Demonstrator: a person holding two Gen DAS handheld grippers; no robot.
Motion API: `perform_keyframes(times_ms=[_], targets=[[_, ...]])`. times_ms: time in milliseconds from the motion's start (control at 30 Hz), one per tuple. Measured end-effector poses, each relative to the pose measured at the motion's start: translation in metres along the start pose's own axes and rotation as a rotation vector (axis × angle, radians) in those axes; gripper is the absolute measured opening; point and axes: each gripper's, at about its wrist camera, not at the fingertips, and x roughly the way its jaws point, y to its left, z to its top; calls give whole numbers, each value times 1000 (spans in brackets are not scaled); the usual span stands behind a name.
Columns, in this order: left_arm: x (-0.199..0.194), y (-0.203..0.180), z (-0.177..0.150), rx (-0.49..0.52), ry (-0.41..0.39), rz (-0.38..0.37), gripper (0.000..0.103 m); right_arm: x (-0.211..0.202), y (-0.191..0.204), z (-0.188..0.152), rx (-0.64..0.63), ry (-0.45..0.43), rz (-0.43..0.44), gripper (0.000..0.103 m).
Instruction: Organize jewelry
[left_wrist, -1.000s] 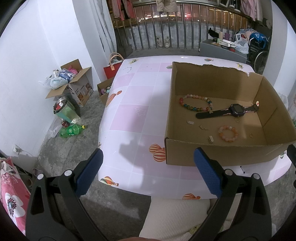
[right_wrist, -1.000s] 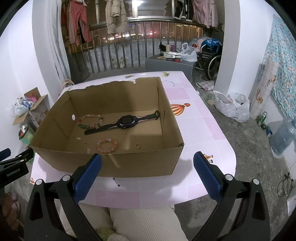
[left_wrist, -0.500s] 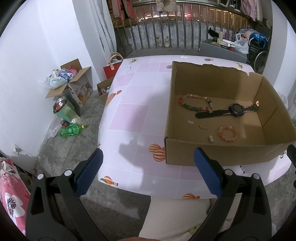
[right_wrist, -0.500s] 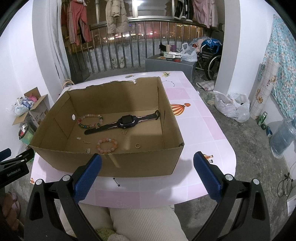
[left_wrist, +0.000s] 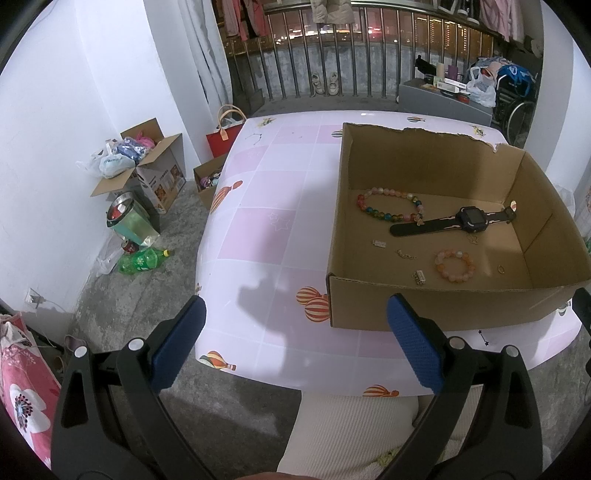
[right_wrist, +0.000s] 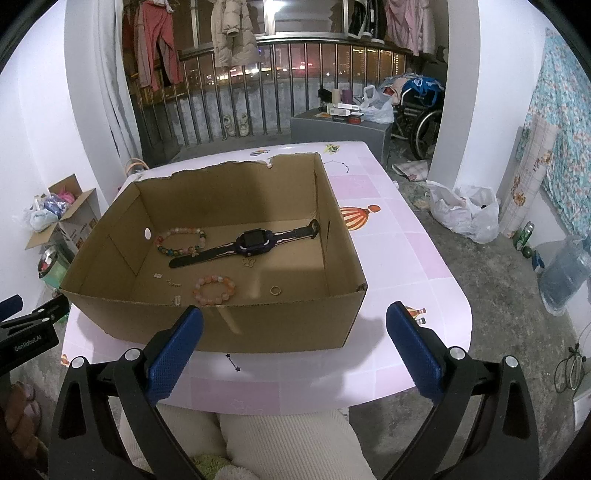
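Left gripper: jaws wide apart, empty, held off the near table edge.
Brown cardboard box: holds all visible jewelry: multicoloured bead bracelet, black smartwatch, orange bead bracelet, gold ring, small charms.
Right gripper: spread, empty.
Handling: box fits sorted or unsorted; pinch tiny pieces low.

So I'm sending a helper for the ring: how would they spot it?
Look in the cardboard box on the pink table. Near its front wall, right of the orange bracelet, lies the ring: one small plain gold loop, no beads.
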Motion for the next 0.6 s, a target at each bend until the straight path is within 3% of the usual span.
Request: perform_keyframes(times_ms=[600], targets=[[1,0,0,-2,-3,3,95,1,6,-2,-5,-6,5,96]])
